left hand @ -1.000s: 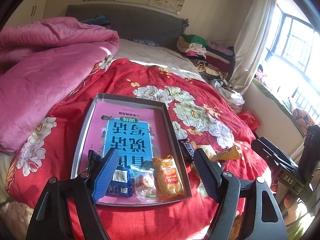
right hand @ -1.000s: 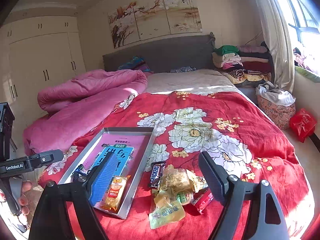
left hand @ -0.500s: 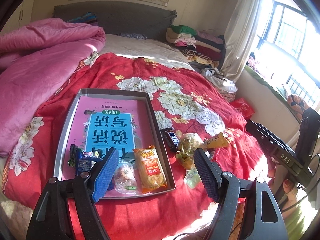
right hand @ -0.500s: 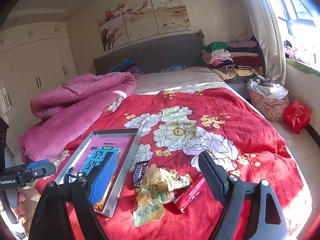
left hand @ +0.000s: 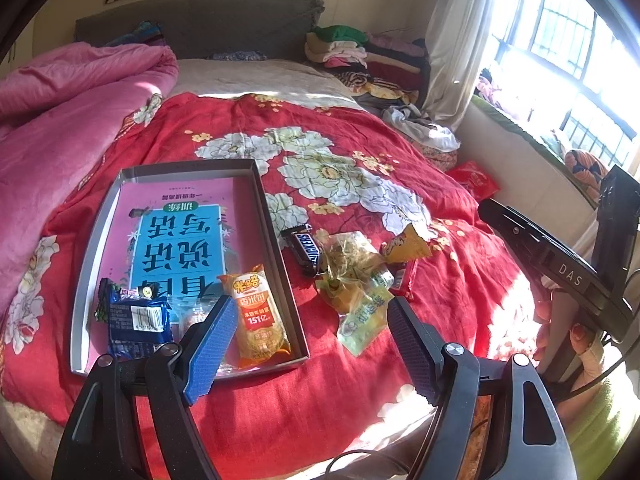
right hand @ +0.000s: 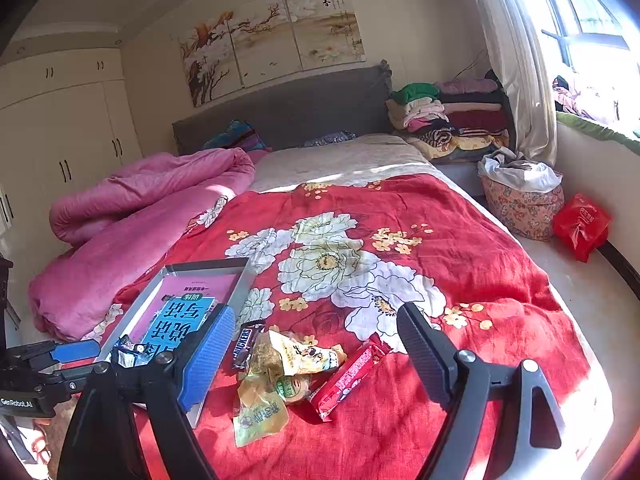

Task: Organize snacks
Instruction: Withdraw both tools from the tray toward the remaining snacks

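A shallow grey tray (left hand: 92, 240) (right hand: 240, 280) with a pink and blue printed bottom lies on the red floral bedspread. Inside its near end are a blue packet (left hand: 136, 326), a clear-wrapped snack partly hidden by my finger, and an orange rice-cake packet (left hand: 258, 316). To the tray's right lies a loose pile: a Snickers bar (left hand: 306, 248) (right hand: 243, 344), yellow-green packets (left hand: 360, 312) (right hand: 260, 412) and a red stick packet (right hand: 348, 376). My left gripper (left hand: 310, 334) hangs open above the tray's near right corner. My right gripper (right hand: 316, 350) hangs open over the pile. Neither holds anything.
A bunched pink duvet (right hand: 132, 216) covers the bed's left side. Folded clothes (right hand: 448, 120) are stacked by the headboard, with a laundry basket (right hand: 520, 204) and a red bag (right hand: 582, 224) on the floor to the right. A window (left hand: 568, 52) is on the right.
Both grippers have shifted to the right across the bed's near end, so the tray and snack pile slid left in both views. The jaws kept their width.
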The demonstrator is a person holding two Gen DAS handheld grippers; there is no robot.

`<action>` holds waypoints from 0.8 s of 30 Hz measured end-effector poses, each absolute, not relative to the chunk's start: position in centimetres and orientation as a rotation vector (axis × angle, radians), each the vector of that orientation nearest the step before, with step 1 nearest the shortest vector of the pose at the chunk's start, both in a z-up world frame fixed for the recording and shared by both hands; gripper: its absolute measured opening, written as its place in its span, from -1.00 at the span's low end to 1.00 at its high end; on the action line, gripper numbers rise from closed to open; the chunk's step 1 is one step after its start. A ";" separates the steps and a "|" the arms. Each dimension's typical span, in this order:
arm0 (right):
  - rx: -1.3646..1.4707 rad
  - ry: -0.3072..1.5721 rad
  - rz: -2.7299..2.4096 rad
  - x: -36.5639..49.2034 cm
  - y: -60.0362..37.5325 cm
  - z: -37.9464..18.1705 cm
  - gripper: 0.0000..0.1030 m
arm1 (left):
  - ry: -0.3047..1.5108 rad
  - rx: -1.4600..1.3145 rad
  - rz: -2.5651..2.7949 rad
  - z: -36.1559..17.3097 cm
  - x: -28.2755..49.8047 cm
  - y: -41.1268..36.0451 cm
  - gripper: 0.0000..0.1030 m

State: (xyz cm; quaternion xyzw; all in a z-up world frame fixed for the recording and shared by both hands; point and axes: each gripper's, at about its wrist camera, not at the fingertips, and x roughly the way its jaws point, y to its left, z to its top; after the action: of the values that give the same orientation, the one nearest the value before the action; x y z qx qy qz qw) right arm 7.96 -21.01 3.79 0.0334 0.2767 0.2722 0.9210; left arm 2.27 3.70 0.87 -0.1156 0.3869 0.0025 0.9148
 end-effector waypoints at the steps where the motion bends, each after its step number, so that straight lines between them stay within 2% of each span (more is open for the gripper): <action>1: 0.065 0.573 0.561 8.0 -21.0 3.7 0.61 | 0.801 -0.235 0.002 0.7 2.4 3.4 0.52; 24: -0.068 0.660 0.656 7.9 -19.2 0.6 0.61 | 0.940 -0.209 -0.056 -2.7 5.2 -0.3 0.52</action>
State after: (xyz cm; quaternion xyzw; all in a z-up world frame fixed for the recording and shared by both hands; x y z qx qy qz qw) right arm 7.90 -19.17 0.64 -0.0327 0.3183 0.3163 0.8931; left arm 5.24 -0.25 -2.72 -0.1007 0.4519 -0.0269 0.8859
